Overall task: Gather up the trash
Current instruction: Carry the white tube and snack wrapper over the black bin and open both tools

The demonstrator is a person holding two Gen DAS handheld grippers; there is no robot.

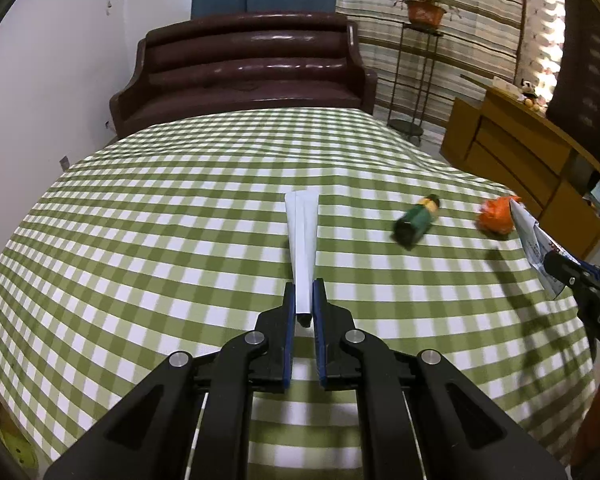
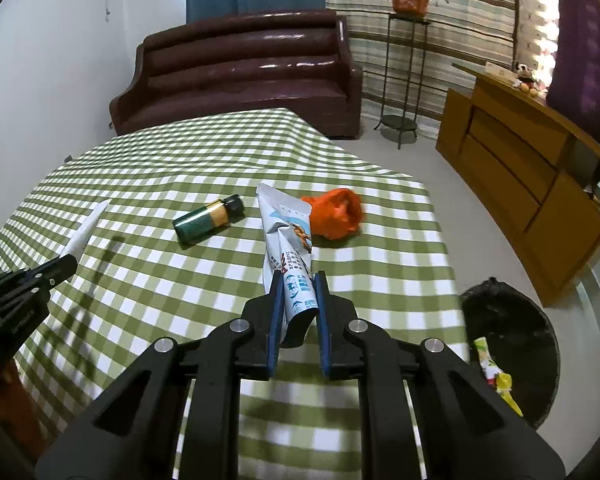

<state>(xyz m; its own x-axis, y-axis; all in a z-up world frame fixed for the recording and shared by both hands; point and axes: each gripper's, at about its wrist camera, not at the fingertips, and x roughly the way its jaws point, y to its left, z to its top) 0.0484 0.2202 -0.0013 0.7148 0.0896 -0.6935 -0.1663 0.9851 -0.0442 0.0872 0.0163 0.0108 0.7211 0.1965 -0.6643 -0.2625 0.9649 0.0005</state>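
White folded paper strip pinched at its near end by the left gripper; the right gripper clamps a crinkly printed snack wrapper — both light, limp, probably slippery — above the green-checked tablecloth, a black-lined bin beside it.

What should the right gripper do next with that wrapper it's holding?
Probably carry it right and release over the black bin. The right gripper is shut on the snack wrapper, already lifted off the checked tablecloth, and the bin sits just past the table's right edge.
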